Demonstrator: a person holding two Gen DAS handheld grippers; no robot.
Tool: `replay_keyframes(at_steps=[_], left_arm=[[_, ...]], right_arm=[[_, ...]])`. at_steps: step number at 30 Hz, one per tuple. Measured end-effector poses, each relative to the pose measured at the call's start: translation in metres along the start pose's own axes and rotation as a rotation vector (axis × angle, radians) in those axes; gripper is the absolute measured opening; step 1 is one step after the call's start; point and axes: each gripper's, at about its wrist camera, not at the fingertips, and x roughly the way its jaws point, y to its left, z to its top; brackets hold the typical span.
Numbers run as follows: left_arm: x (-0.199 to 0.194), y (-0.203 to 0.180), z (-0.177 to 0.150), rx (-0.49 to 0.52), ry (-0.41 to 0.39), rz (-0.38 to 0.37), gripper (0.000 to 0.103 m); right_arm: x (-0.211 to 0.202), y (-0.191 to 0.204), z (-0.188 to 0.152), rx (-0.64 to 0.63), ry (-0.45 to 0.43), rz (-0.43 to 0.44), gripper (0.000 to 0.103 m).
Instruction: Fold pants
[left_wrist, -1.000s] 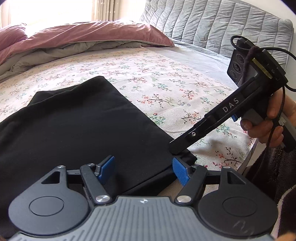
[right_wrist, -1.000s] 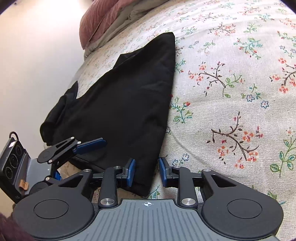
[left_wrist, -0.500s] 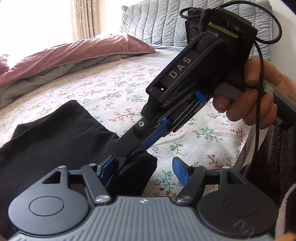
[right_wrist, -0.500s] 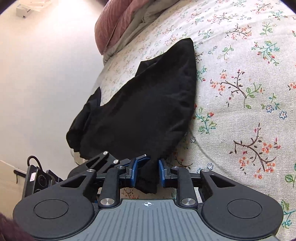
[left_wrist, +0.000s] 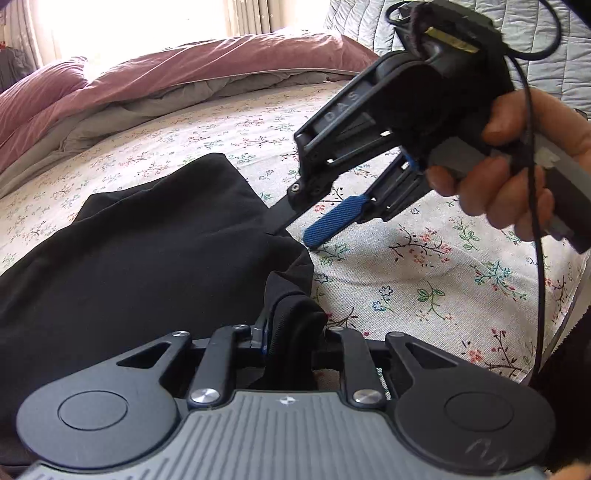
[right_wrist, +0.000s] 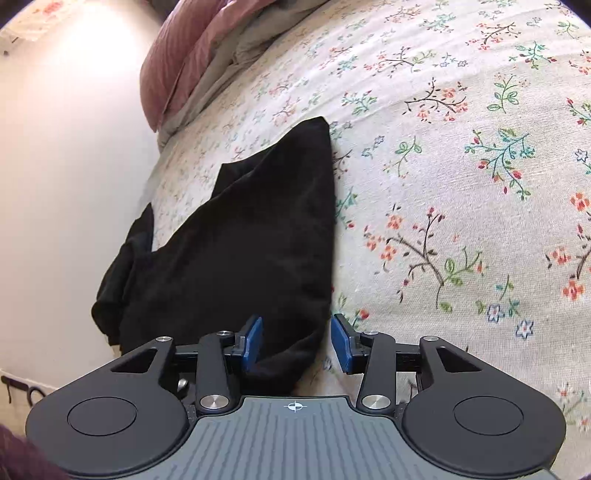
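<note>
My left gripper (left_wrist: 291, 339) has its fingers pinched tight on a bunched corner of the black pants (left_wrist: 155, 251), which lie spread across the flowered bed (left_wrist: 424, 266). My right gripper (right_wrist: 297, 341) has its fingers parted, with the near corner of the pants (right_wrist: 258, 236) lying between them, apart from the right pad (right_wrist: 339, 345). From the left wrist I see that right gripper (left_wrist: 306, 229) in my hand (left_wrist: 517, 173), at the pants' edge. A pink duvet (left_wrist: 177, 81) lies heaped at the bed's far side

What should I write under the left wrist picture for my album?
Left gripper pinches the black pants on a flowery bed; right gripper open nearby.
</note>
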Motion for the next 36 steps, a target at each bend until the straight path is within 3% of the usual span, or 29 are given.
replay_keyframes(at_steps=[2, 4, 12, 14, 16, 20, 29, 36], left_arm=[[0.000, -0.003, -0.001, 0.005, 0.007, 0.015, 0.029], [0.001, -0.005, 0.000, 0.011, 0.013, 0.026, 0.029], [0.003, -0.001, 0.005, -0.041, 0.027, 0.023, 0.026], [-0.002, -0.002, 0.005, -0.050, 0.010, 0.022, 0.023], [-0.011, -0.004, 0.006, -0.052, -0.028, 0.016, 0.022], [-0.030, -0.015, 0.012, -0.060, -0.094, -0.010, 0.021], [-0.043, -0.056, 0.020, -0.125, -0.129, -0.152, 0.021], [-0.043, -0.082, 0.030, -0.261, -0.151, -0.255, 0.021]], right_arm=[[0.014, -0.005, 0.014, 0.018, -0.024, 0.034, 0.033], [0.026, -0.003, 0.030, 0.018, -0.055, 0.043, 0.032], [0.061, 0.006, 0.083, -0.014, -0.188, -0.005, 0.019], [0.064, 0.005, 0.087, 0.005, -0.197, -0.019, 0.010], [0.064, 0.008, 0.086, 0.008, -0.200, -0.038, 0.008], [0.045, 0.000, 0.083, 0.030, -0.206, -0.049, 0.007], [-0.039, -0.039, 0.059, 0.093, -0.262, -0.073, 0.007], [-0.097, -0.070, 0.040, 0.194, -0.319, -0.104, 0.007]])
